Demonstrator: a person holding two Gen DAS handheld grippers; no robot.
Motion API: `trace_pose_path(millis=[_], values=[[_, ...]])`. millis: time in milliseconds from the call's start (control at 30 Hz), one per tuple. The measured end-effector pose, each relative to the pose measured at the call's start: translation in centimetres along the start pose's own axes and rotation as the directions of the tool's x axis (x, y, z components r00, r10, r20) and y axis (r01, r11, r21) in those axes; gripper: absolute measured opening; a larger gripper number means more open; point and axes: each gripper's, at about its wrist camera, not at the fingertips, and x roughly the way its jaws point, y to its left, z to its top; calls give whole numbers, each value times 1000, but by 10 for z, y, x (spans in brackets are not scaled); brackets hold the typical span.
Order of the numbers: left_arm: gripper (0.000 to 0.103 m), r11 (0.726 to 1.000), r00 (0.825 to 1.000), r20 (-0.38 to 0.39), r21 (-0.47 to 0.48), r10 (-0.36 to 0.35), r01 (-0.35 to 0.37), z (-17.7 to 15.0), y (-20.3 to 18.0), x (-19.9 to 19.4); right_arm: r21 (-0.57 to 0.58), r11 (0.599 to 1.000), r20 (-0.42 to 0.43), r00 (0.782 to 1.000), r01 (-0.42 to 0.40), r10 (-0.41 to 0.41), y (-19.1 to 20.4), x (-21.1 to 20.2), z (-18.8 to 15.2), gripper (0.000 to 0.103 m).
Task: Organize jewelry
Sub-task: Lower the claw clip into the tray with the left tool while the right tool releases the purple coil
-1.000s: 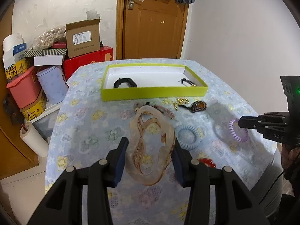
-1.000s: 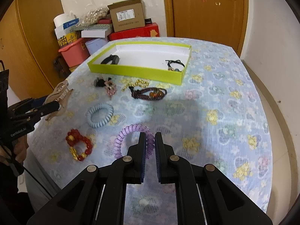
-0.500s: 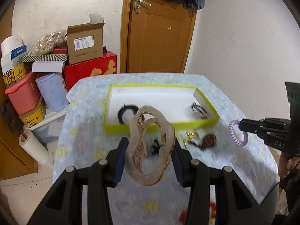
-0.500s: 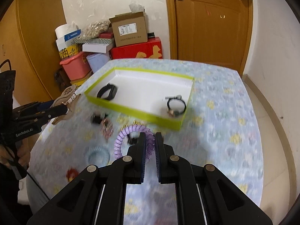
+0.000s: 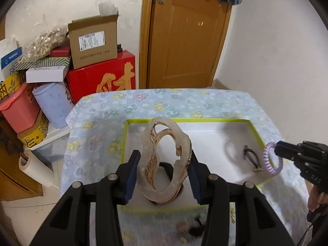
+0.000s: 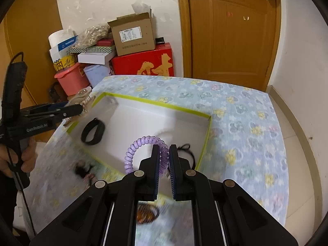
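**Holding a clip and a coil over the green tray**

Clamping the translucent amber hair claw (image 5: 166,164) between the blue pads of the left gripper (image 5: 164,176), low in the centre of the left wrist frame, with the claw standing upright and hanging above the near left part of the green-rimmed tray (image 5: 254,131). Pinching the purple spiral hair tie (image 6: 141,151) with the right gripper (image 6: 164,164), jaws nearly together on one side of the coil, in the lower centre of the right wrist frame, above the near right part of the tray. Showing that same right gripper at the right edge of the left wrist frame, with the coil dangling from its tips over the tray's right rim.

Lying on the white tray floor: a black band (image 6: 93,131) toward the left of the right wrist frame, and a thin black hair elastic (image 5: 252,157) toward the right of the left wrist frame. Spreading beneath the tray, a flowered tablecloth (image 6: 246,110). Blurring along the bottom edge of both frames, several small pieces, possibly more jewelry, too smeared to name.

Stacking in the upper left of both frames, a cardboard box (image 5: 93,41) on a red box (image 5: 102,78), beside a wooden door (image 5: 184,37).
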Motion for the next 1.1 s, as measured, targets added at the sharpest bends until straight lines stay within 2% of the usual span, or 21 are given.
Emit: trace_pose_path(millis=[300, 600, 800, 833, 967, 1100], values=[[47, 999, 997, -63, 3, 35, -35, 5, 9, 47, 43, 999, -50, 999, 4, -2, -25, 53, 23, 9], [46, 998, 996, -72, 26, 50, -48, 9, 10, 60, 52, 997, -109, 993, 53, -47, -38, 92, 28, 9], [46, 997, 995, -72, 57, 62, -58, 13, 6, 64, 34, 998, -134, 990, 59, -54, -35, 96, 27, 10], [46, 996, 995, -73, 61, 64, -60, 13, 5, 64, 31, 998, -136, 989, 59, -54, -34, 96, 27, 12], [47, 997, 996, -73, 62, 51, -47, 13, 4, 62, 19, 999, -126, 991, 51, -48, -31, 88, 25, 29], [48, 999, 998, -63, 38, 27, -24, 12, 7, 54, 11, 998, -110, 992, 60, -59, -27, 77, 23, 35]])
